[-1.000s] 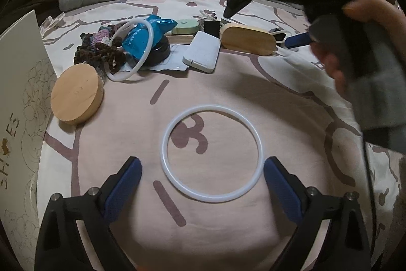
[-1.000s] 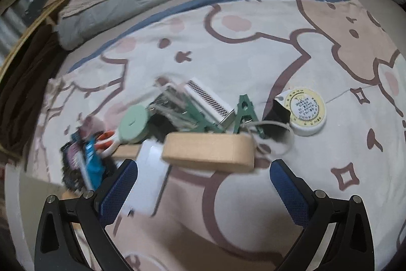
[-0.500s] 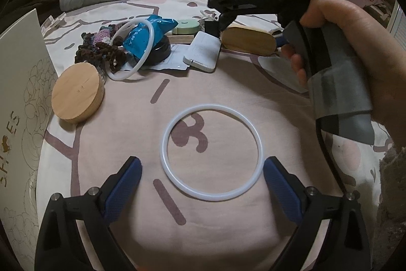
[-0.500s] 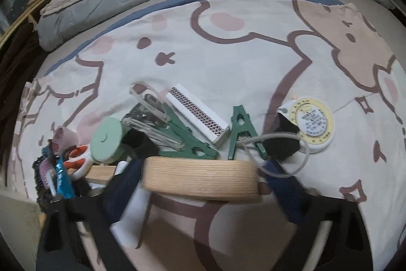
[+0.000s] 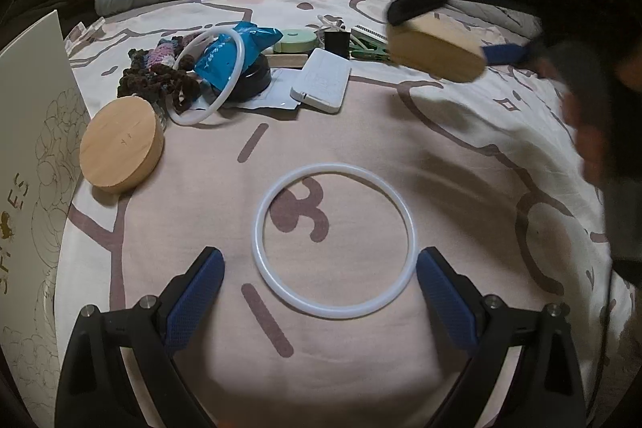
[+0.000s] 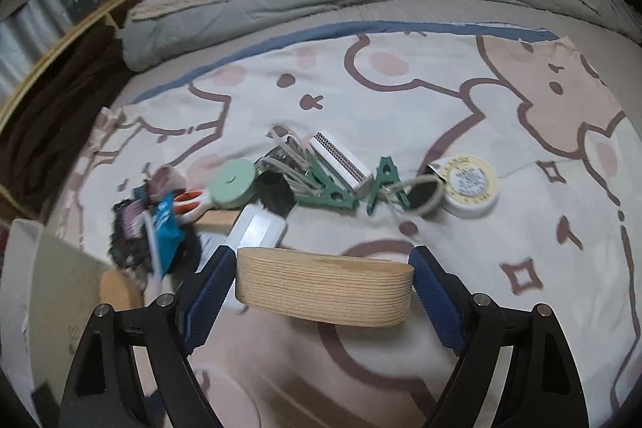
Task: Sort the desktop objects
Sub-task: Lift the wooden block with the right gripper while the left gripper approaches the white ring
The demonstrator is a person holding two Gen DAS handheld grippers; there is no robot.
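Right gripper (image 6: 323,291) has closed its jaws onto the wooden lid (image 6: 325,291) and grips it edge-on across the width, both blue pads pressed to its ends; the lid is off the bedspread (image 6: 501,99), hanging just near of the clutter pile. In the left wrist view the same lid (image 5: 435,53) sits far right, tilted, blurred. Left gripper (image 5: 321,293) hovers wide open and holds nothing, fingers either side of the loose white ring (image 5: 333,241), which lies flat on the near bedspread, not touching either pad. My read: step in hand is carrying this lid over to its match, the round wooden lid (image 5: 120,143) lying far left beside the white box (image 5: 28,147). To do it well: keep the squeeze steady, since the grip is only on the rim ends and the lid could pivot; lift clear of the pile before crossing; pass over the left gripper and ring rather than through them; set it down flat beside the other lid before opening. Counts: wooden lids two; white rings two, the second ring (image 5: 212,75) leaning on the black puck in the pile; green clips (image 6: 387,183) two that I can make out; one white power bank (image 5: 321,81), one tape measure (image 6: 469,187), one blue packet (image 5: 228,53), one green disc (image 6: 232,183), one matchbox-like box (image 6: 341,157).
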